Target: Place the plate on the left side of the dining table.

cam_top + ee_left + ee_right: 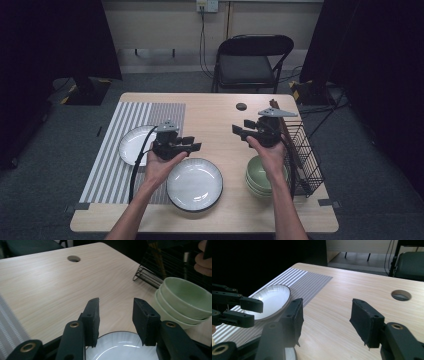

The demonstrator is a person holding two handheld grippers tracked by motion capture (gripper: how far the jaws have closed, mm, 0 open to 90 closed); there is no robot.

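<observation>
My left gripper [192, 143] is held above the table between two white plates, jaws open with nothing between them. In the left gripper view it [116, 302] hovers over the near plate [120, 347] and points toward a stack of green bowls [185, 300]. The near plate [194, 184] lies on bare wood at the front. The far plate [132, 145] rests on a striped placemat [115, 160]. My right gripper [242, 127] hangs open and empty above the bowls [252, 172]. In the right gripper view it [327, 305] faces the far plate [273, 300] and the left gripper [253, 312].
A black wire rack [302, 155] stands along the table's right edge beside the bowls. A round cable hole [241, 106] sits in the tabletop at the back. A black folding chair [247, 62] stands behind the table. Bare wood lies between the placemat and the rack.
</observation>
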